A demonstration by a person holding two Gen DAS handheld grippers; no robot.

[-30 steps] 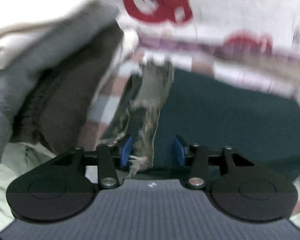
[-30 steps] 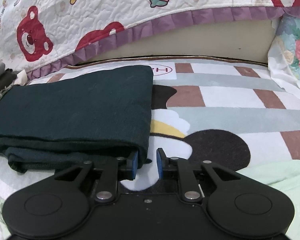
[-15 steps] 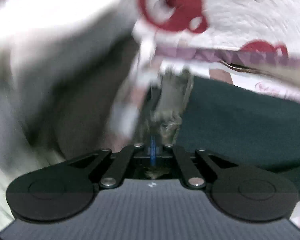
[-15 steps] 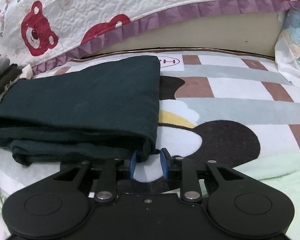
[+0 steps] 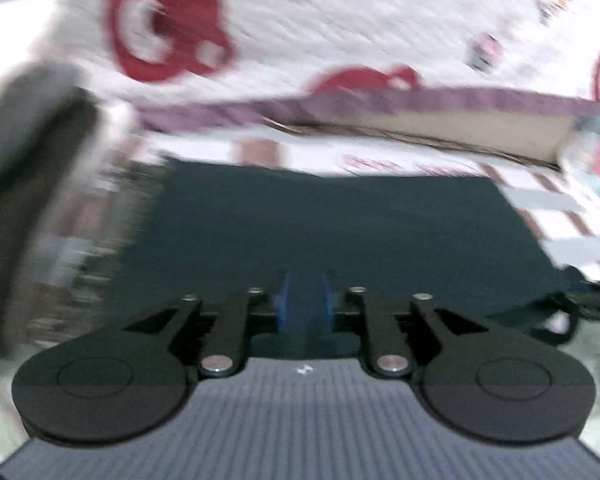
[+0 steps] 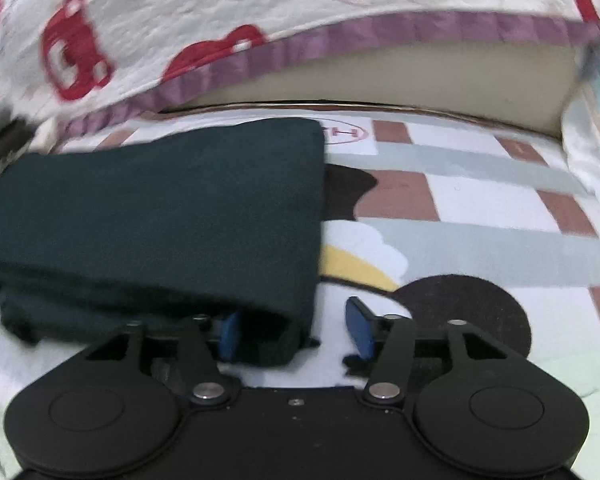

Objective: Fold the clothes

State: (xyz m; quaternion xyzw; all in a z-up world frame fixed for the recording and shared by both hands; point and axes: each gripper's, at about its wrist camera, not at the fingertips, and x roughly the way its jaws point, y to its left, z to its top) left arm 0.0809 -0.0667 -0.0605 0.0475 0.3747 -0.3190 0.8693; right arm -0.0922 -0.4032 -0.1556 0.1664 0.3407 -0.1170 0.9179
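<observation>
On the patterned mat point(image 6: 480, 208) the dark green garment point(image 6: 160, 216) lies folded flat, my right gripper point(image 6: 292, 326) wide open straddling its near-right corner to pinch it, left gripper point(image 5: 304, 307) part-open at the near edge.

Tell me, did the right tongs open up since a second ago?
Yes. The right tongs spread wider: their blue pads were close together before, and now one sits under the folded dark green cloth's corner, the other out over the patterned mat.

Open passage: checked mat point(image 6: 480, 208) right of folded garment point(image 6: 160, 208). Obstructions: quilted bed edge point(image 6: 380, 32) behind; clothes pile point(image 5: 24, 184) left.
</observation>
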